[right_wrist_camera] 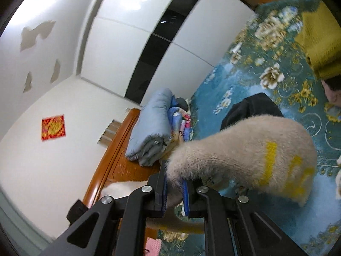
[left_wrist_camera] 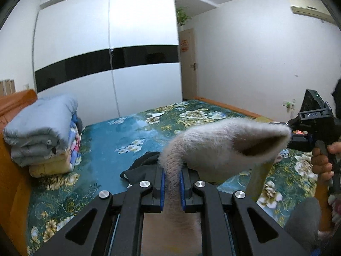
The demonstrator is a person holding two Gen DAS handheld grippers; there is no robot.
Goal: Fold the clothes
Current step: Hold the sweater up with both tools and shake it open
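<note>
Fluffy cream knit, the sweater hangs in the air above the bed, stretched between our two tools. Our left hand-held gripper is clamped on a bunched fold of it, and our right hand-held gripper is likewise pinched on the fabric near its yellow stripes. We judge it light, soft and floppy, likely to sag and twist, so we would keep hold at edges or shoulder seams. A black garment lies on the bed below, near the folded quilts.
</note>
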